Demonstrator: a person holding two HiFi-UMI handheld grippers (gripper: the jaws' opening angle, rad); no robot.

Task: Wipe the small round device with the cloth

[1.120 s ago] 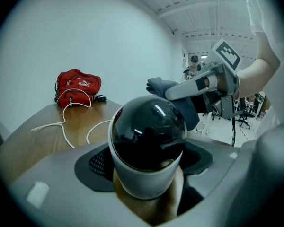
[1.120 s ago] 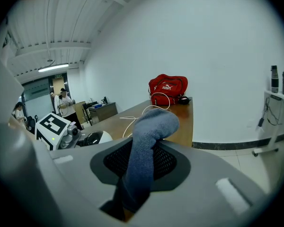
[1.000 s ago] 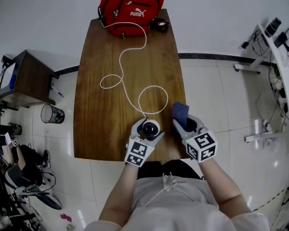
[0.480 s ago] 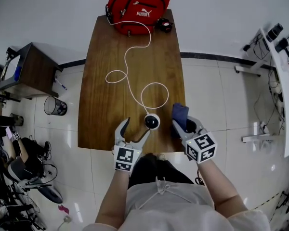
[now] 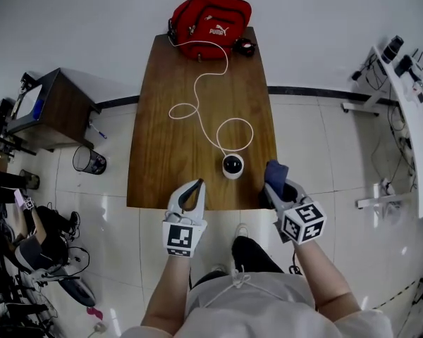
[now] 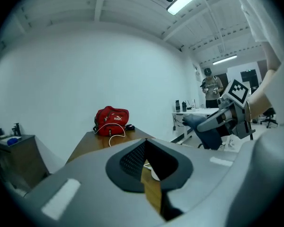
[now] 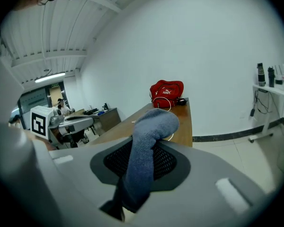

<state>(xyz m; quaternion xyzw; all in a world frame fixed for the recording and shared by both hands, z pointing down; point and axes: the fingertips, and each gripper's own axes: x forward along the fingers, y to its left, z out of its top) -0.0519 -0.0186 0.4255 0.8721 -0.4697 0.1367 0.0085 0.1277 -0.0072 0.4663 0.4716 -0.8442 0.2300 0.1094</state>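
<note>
Device: the small round device (image 5: 233,165) stands on the counter (image 5: 162,167), close to its near edge, with neither hand touching it. Its white cable (image 5: 197,108) loops off toward the red bag (image 5: 210,18) at the far end.
Left side: the left gripper (image 5: 196,185) has just been closing its fingers. They now meet tip to tip with nothing between them, at the counter's near edge, left of the device and clear of it.
Right side: the right gripper (image 5: 276,187) has its fingers clenched on the blue cloth (image 5: 276,172), which pokes out past the tips.
What matters next: the device lies left of the cloth and a touch farther along the counter, near but apart.
Shape: it is round, so I see no long axis to line up with.
Nearer hand: about even, though the cloth hand looks like the one to go across.
</note>
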